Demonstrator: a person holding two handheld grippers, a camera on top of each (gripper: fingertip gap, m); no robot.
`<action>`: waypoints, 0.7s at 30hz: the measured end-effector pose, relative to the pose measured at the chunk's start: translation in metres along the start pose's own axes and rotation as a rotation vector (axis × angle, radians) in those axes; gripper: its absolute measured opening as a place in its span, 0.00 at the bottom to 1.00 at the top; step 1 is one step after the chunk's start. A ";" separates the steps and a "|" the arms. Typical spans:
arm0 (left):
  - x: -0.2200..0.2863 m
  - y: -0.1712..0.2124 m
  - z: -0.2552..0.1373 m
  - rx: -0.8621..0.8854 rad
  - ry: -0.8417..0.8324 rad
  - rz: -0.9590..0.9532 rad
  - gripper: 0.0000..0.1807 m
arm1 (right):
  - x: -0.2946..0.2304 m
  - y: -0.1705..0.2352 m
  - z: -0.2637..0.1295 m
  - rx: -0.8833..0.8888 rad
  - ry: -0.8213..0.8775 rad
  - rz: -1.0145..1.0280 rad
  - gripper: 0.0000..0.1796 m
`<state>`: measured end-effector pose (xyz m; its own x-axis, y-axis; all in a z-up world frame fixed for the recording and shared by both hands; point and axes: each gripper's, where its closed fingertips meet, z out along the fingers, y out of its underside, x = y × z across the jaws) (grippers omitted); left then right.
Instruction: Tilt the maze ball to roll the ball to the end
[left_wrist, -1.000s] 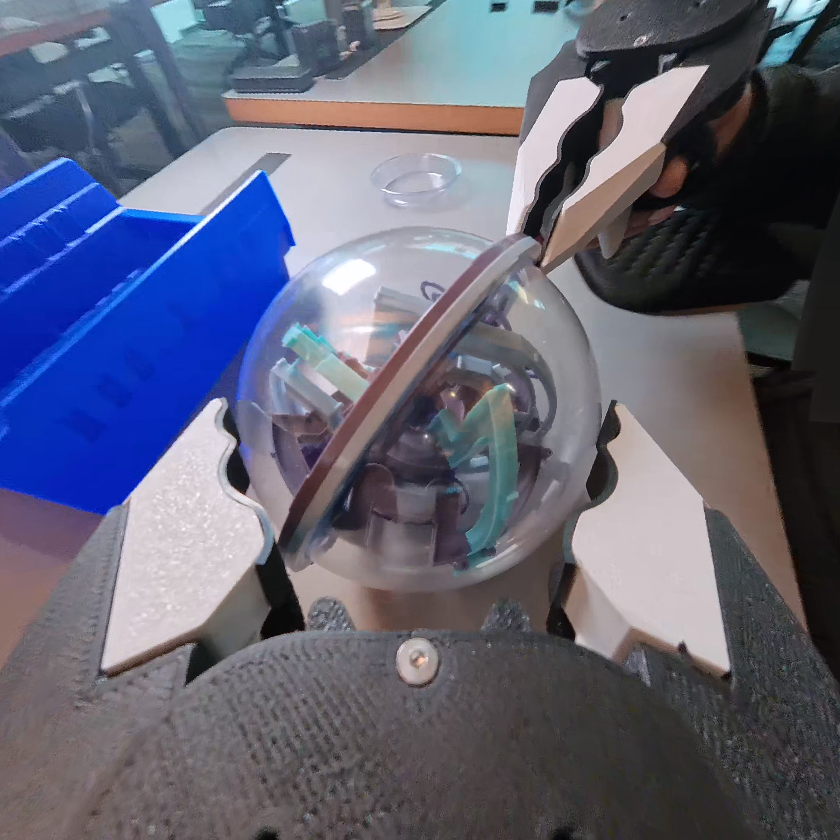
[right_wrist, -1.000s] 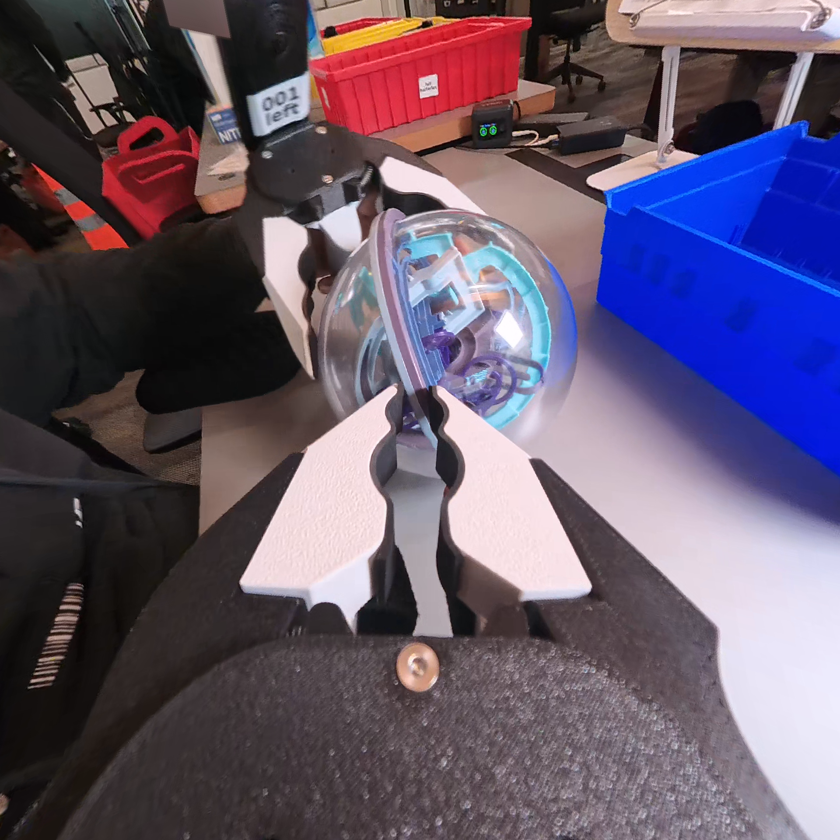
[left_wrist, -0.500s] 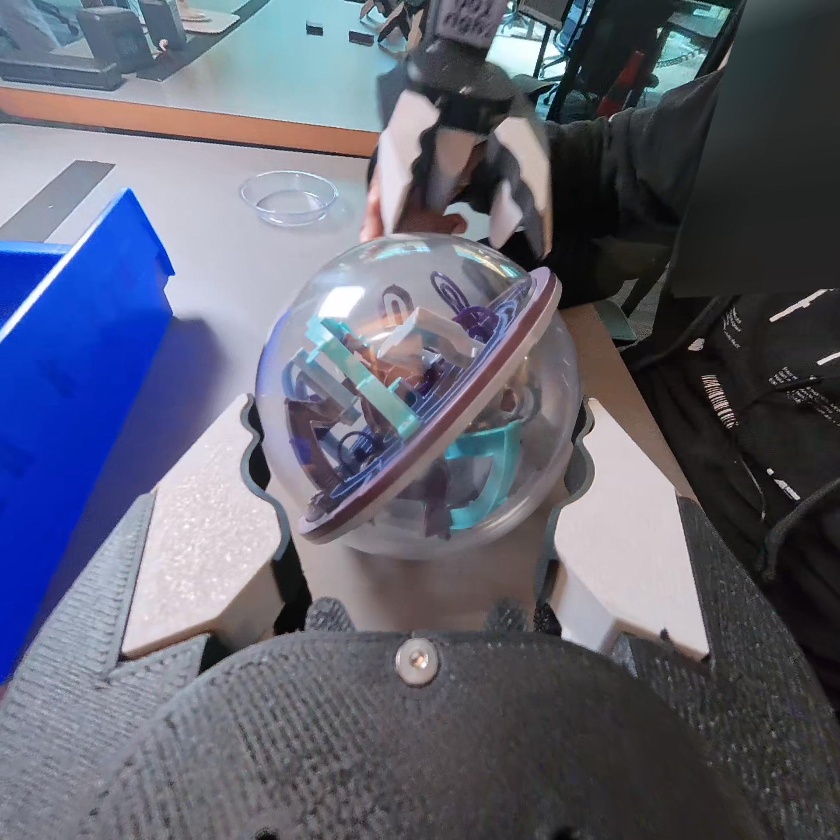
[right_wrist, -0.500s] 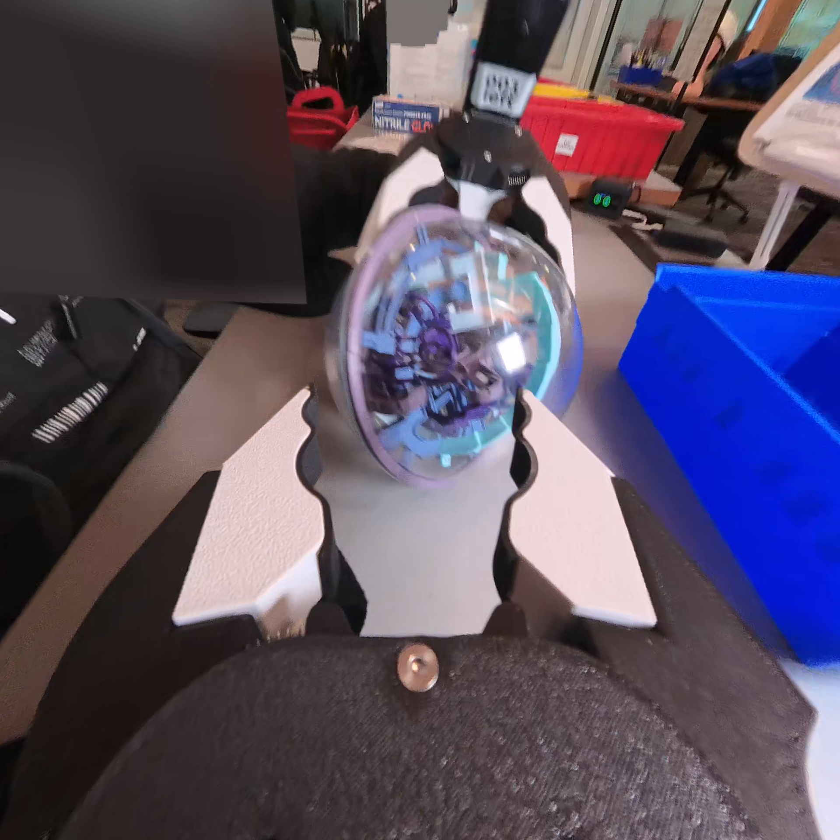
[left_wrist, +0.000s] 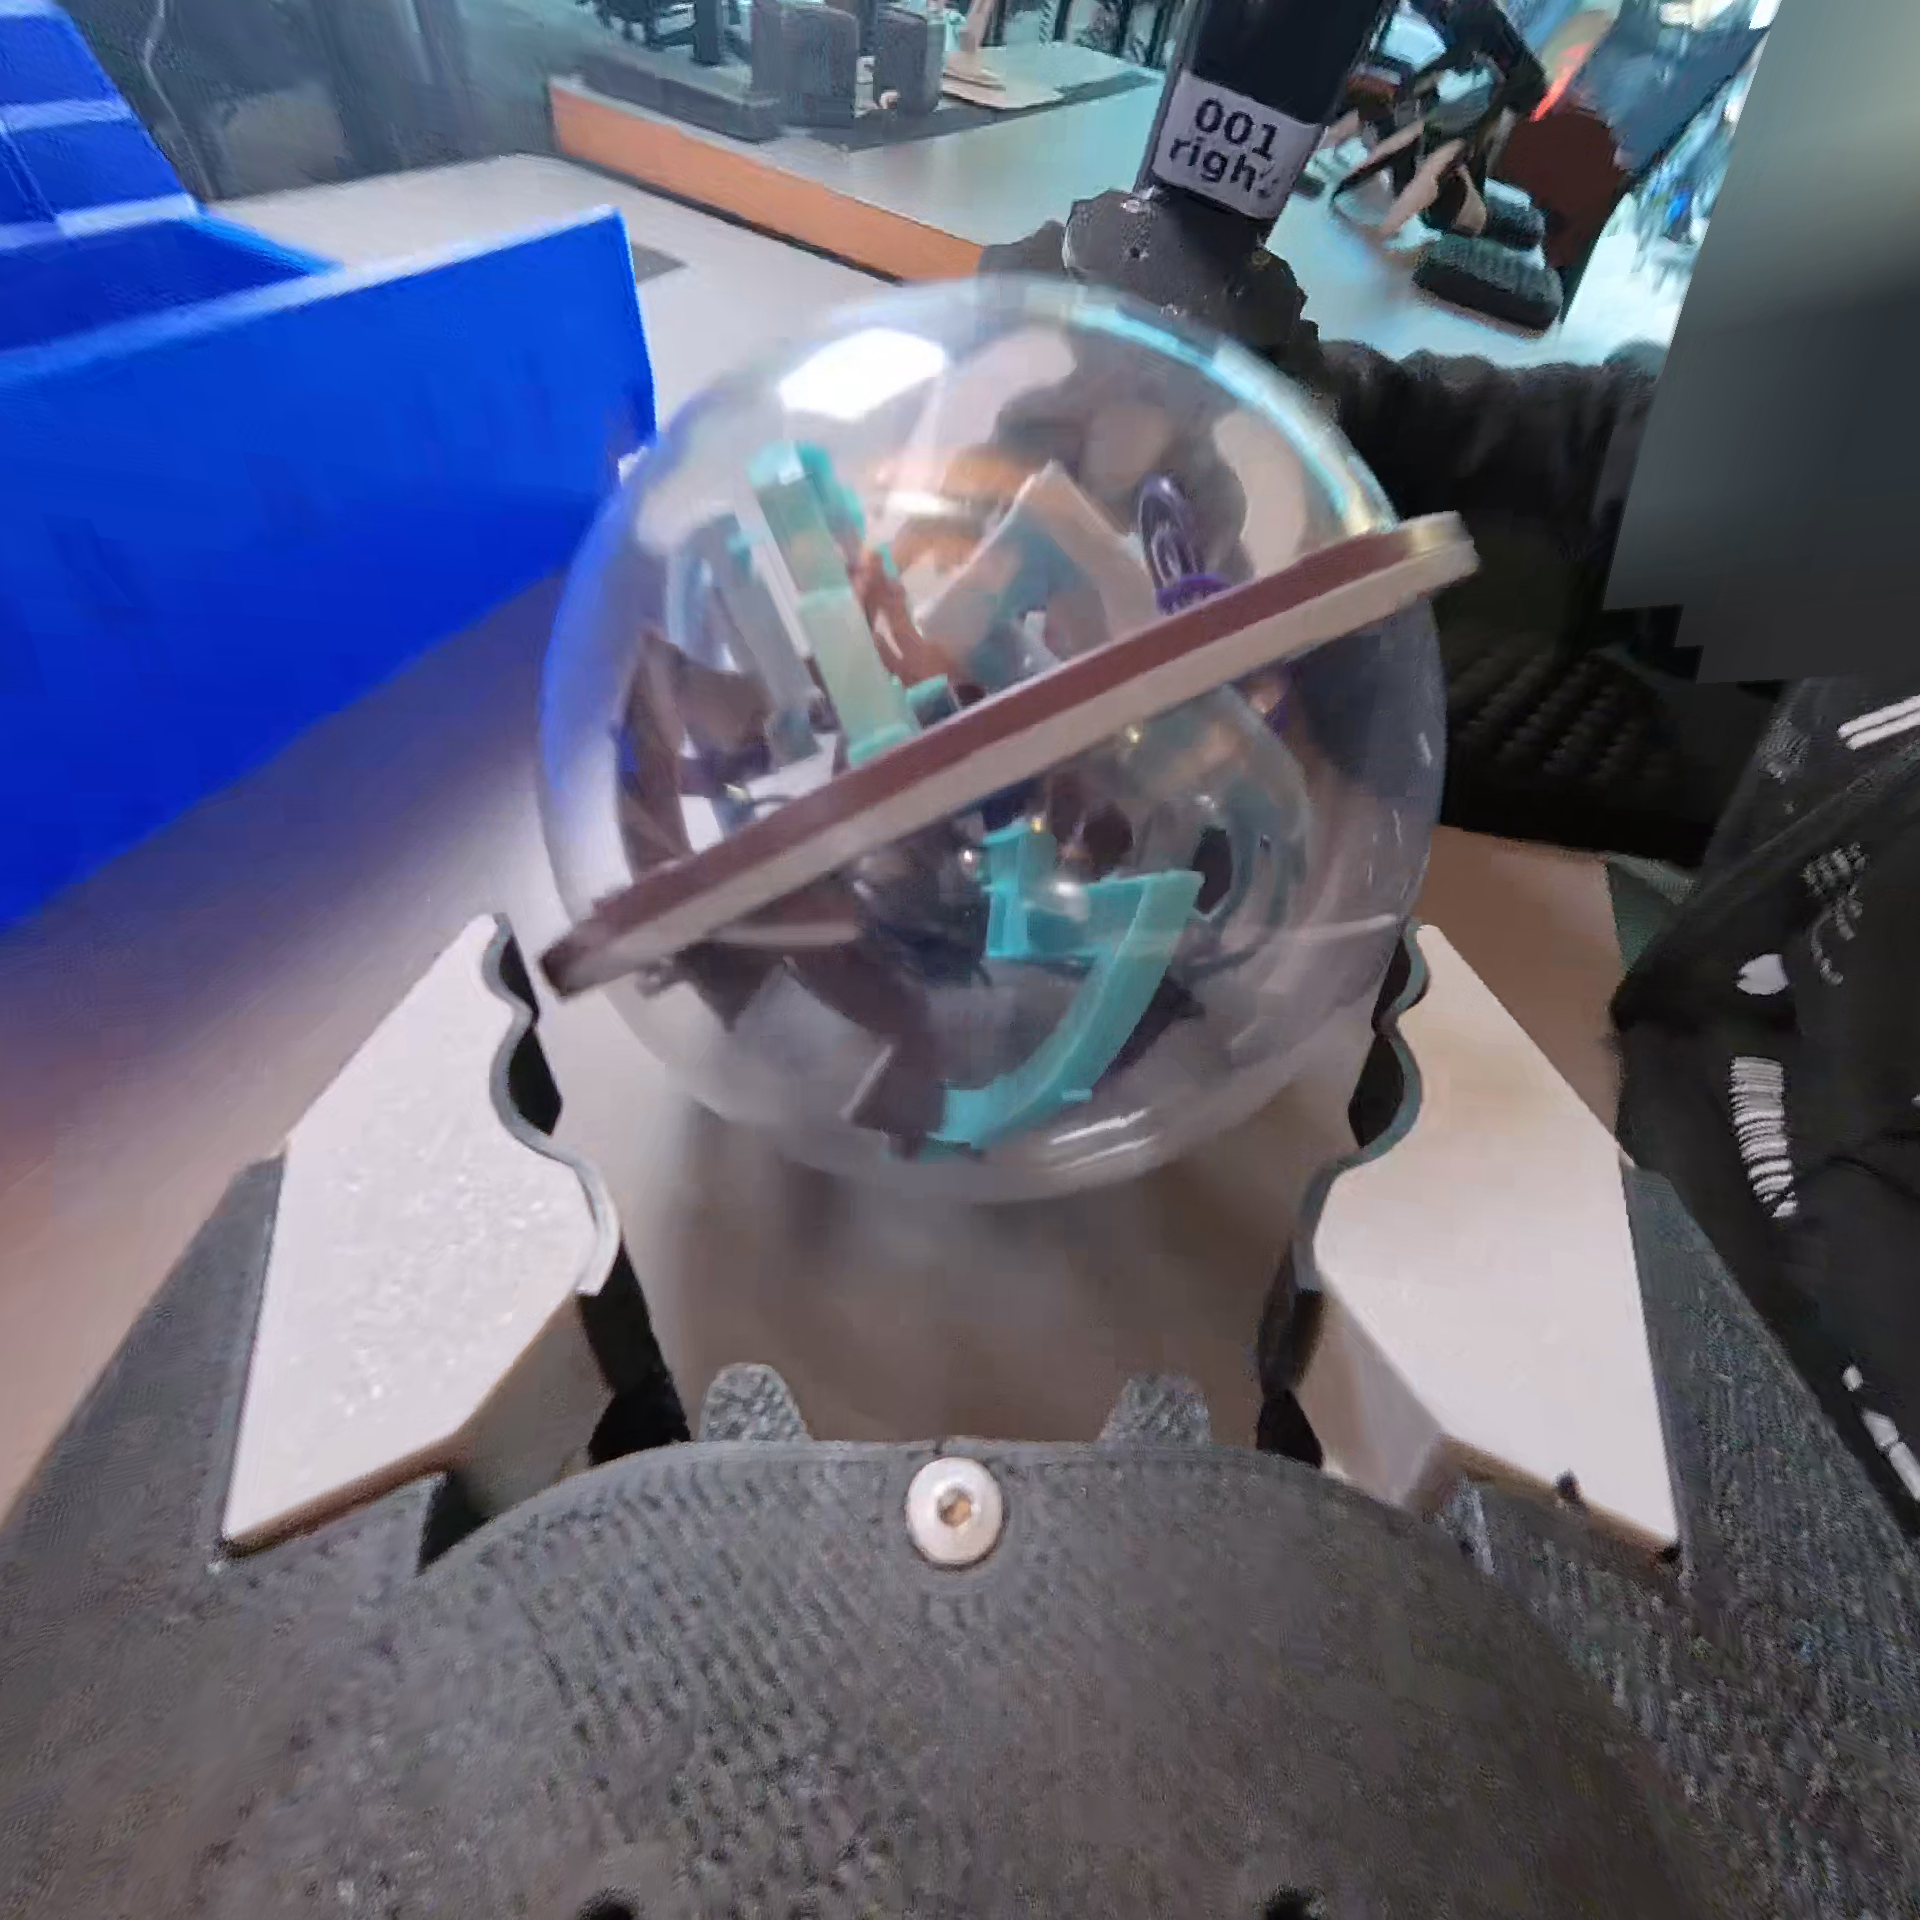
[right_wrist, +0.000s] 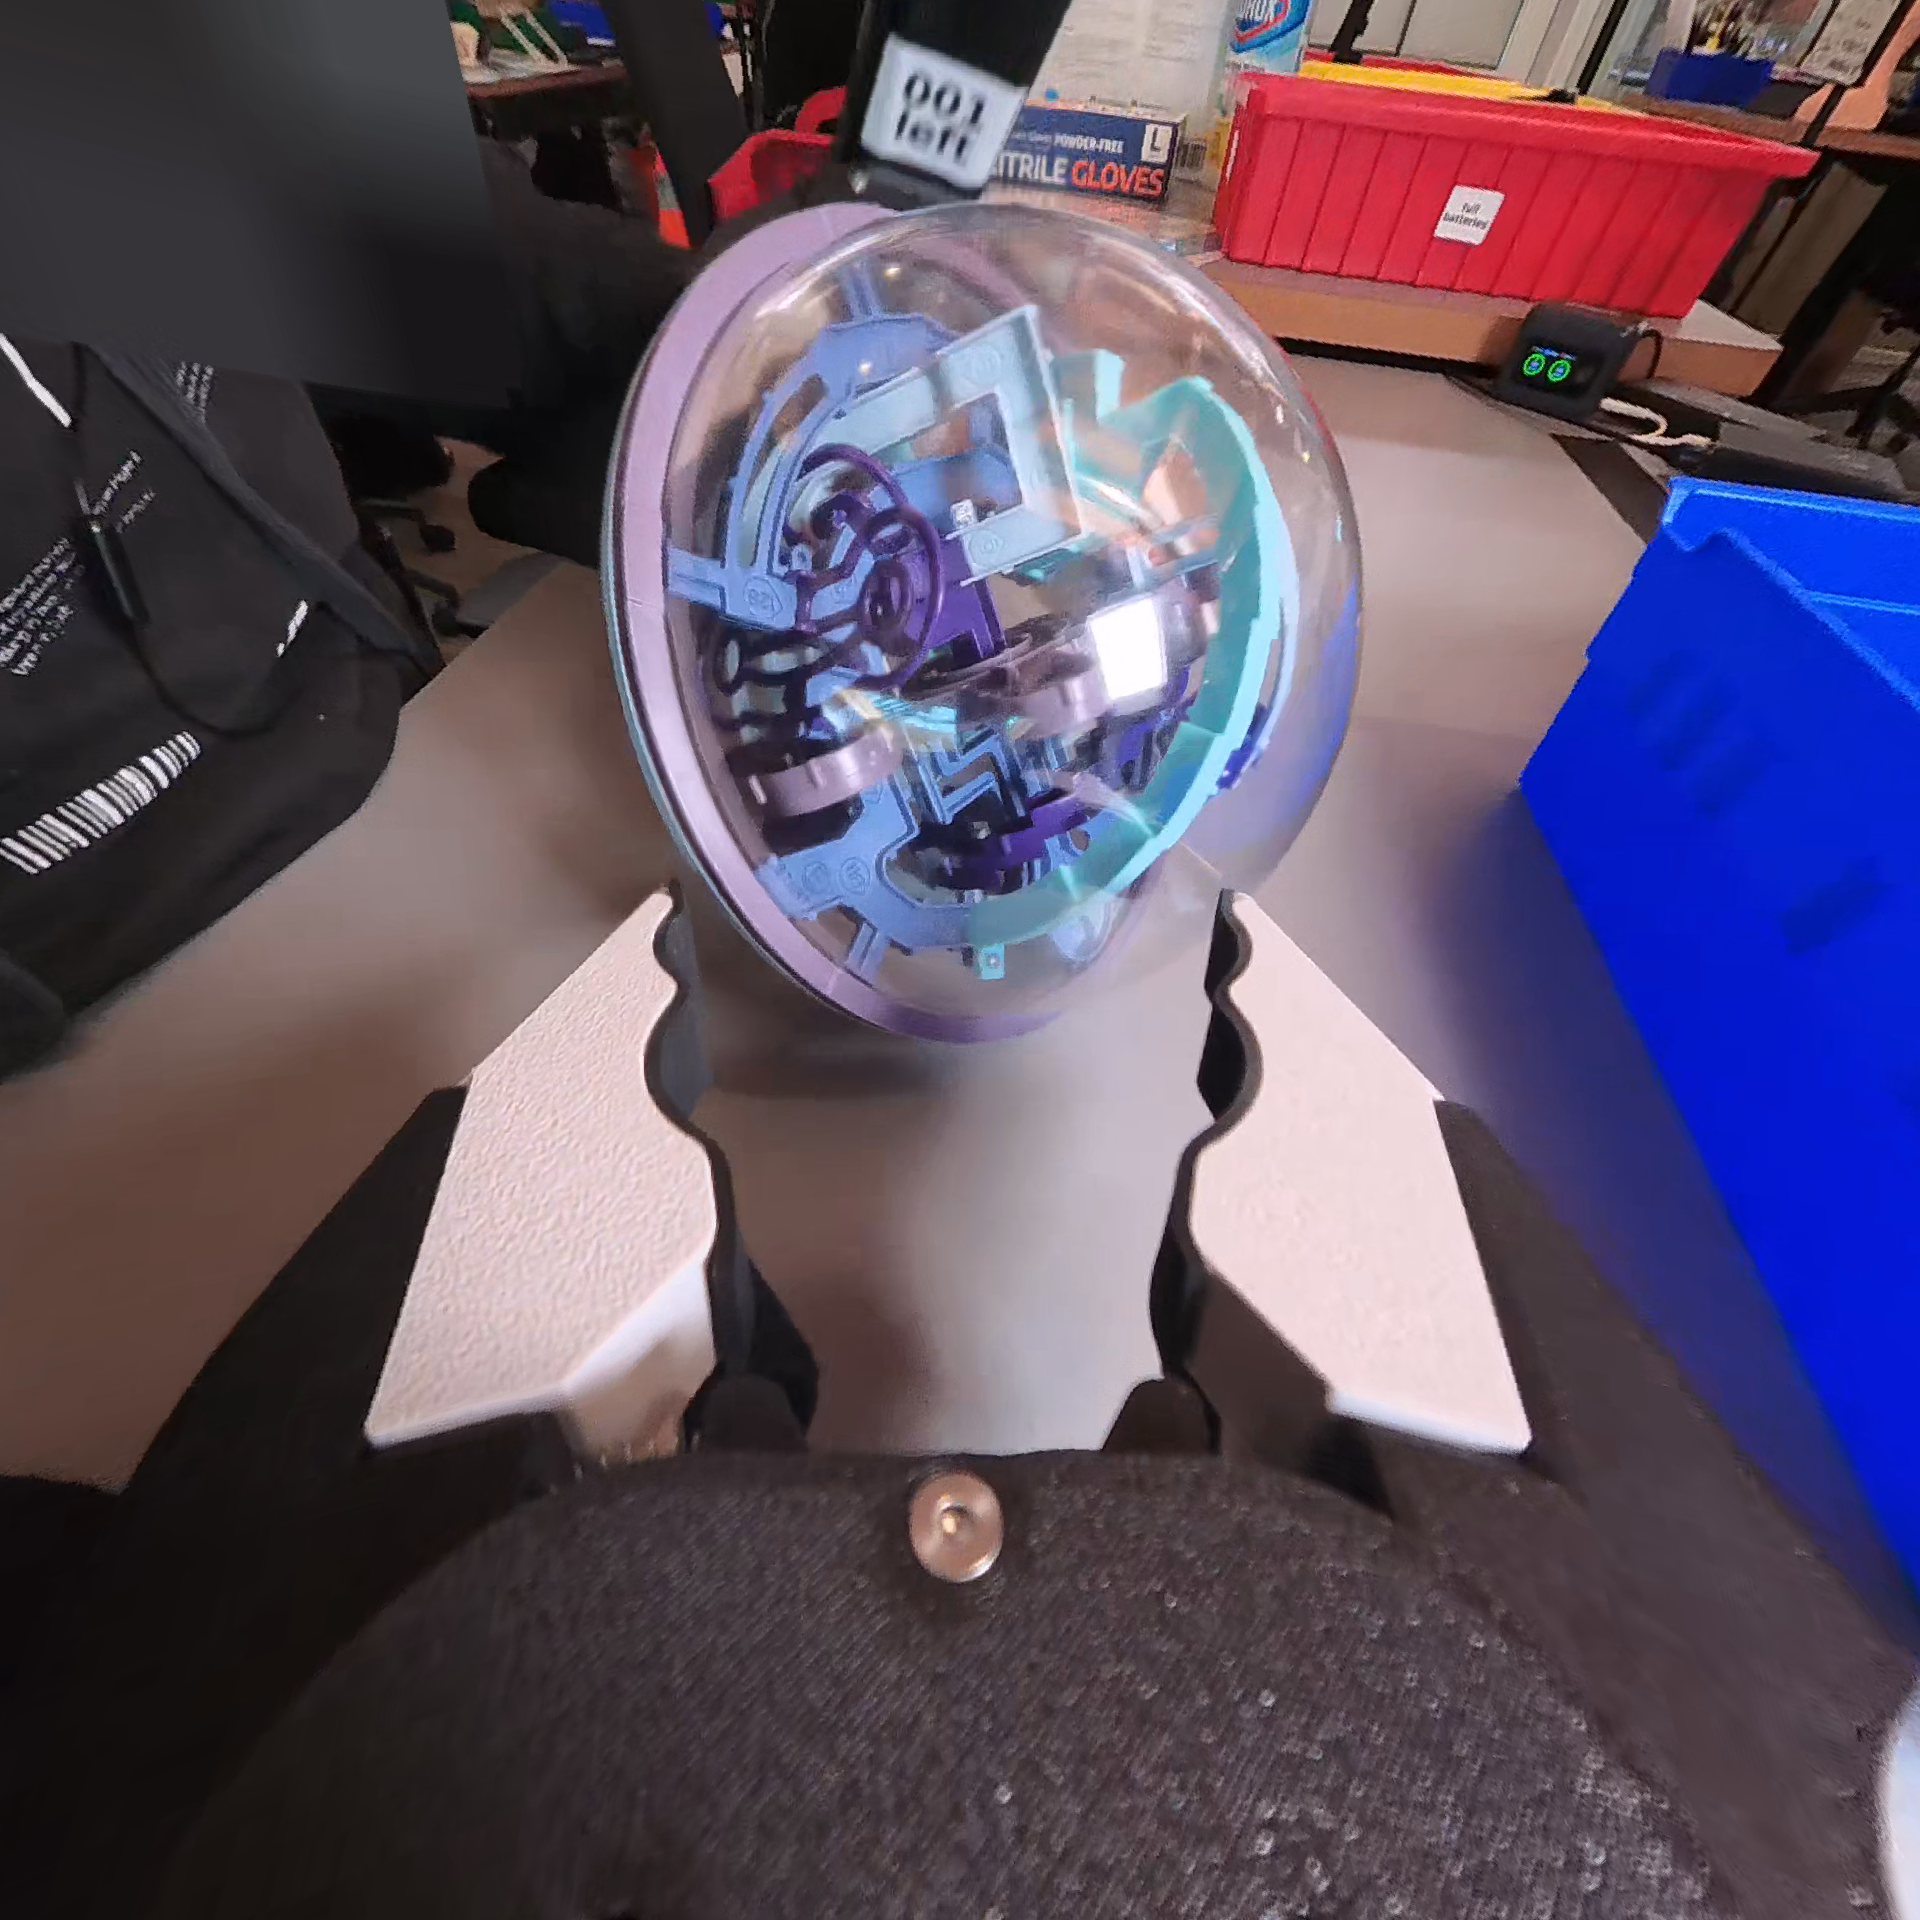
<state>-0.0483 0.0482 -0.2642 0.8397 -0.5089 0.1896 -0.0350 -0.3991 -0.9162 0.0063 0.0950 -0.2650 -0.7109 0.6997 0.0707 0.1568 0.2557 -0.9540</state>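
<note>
Jaws of both the left gripper (left_wrist: 961, 961) and right gripper (right_wrist: 951, 925) are gaping wide around the clear plastic maze ball (left_wrist: 987, 769), sitting tilted on the grey table (right_wrist: 499, 935).

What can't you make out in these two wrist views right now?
- The small rolling ball: not made out in either view, lost among tracks and glare inside the maze ball.
- Right gripper's fingers: left wrist view, behind the sphere.
- Left gripper's fingers: right wrist view, behind the sphere.
- Sphere-table contact: blurred.

Small ball inside the maze ball (right_wrist: 966, 623) too small to find; blue bin (left_wrist: 260, 499) blurred
</note>
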 end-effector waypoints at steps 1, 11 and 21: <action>0.002 0.003 0.003 0.016 -0.006 -0.035 0.87 | 0.000 0.000 0.001 0.007 0.007 0.002 0.54; 0.006 -0.019 0.003 -0.012 0.021 0.125 0.88 | -0.009 0.020 0.008 -0.109 0.029 0.030 0.47; 0.009 -0.026 -0.009 -0.064 0.324 0.022 0.87 | -0.024 0.028 0.021 -0.175 0.021 0.002 0.28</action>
<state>-0.0448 0.0469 -0.2356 0.6228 -0.7297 0.2821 -0.0936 -0.4275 -0.8992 0.0136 0.0712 -0.2996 -0.6960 0.7139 0.0769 0.2762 0.3650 -0.8891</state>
